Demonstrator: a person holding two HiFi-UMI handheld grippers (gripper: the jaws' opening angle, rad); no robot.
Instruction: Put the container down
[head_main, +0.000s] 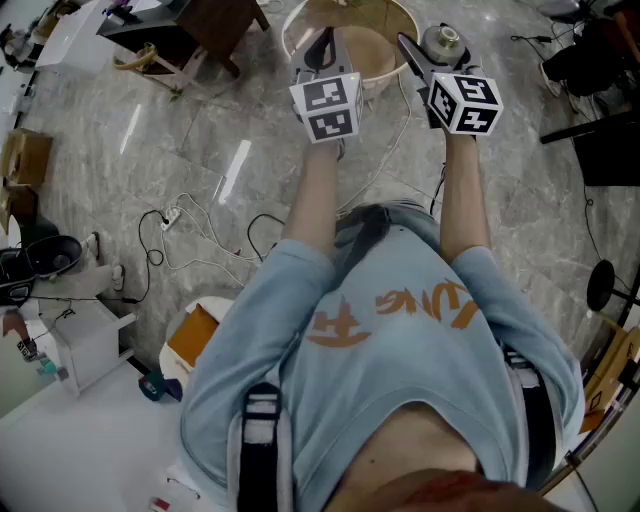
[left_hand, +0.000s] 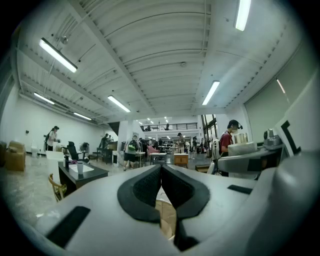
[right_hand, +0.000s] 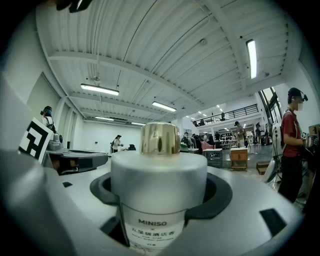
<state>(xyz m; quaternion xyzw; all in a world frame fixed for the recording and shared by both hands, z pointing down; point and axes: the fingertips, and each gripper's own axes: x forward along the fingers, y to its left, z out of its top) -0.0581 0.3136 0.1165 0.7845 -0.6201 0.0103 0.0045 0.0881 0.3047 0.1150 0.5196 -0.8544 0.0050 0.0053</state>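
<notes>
Head view, looking steeply down over a pale blue shirt (head_main: 400, 340) – both arms reach out toward 12 o'clock, above a grey marble floor (head_main: 200, 130). Left gripper (head_main: 323, 45) sits at about 12 o'clock, right gripper (head_main: 422, 52) at 1 o'clock, near each other but apart. Each carries its marker cube, the left cube (head_main: 327, 107) and the right cube (head_main: 465, 103), facing the camera. Beyond both, at the top edge, is a round pale wooden thing (head_main: 375, 55); desk or tub, cannot tell. Loose cables (head_main: 190, 225) trail over the floor at 9 o'clock.

Task's thing: the container (right_hand: 159, 170) – a frosted white bottle with a gold cap (right_hand: 160, 138) and a printed label. It stands upright in the right gripper, held up in the air and off any surface. In the right gripper view the dark fingers (right_hand: 220, 192) stand wide and curve round the bottle's body on both sides, clamped on it.

Left gripper view: the dark fingers (left_hand: 145, 187) are pressed together along their length, with nothing between them. A light wooden surface shows through the small gap under them, at 6 o'clock.

Background: a large hall with strip lights, and a person in a red top (right_hand: 292, 145) at 3 o'clock in the right gripper view.
</notes>
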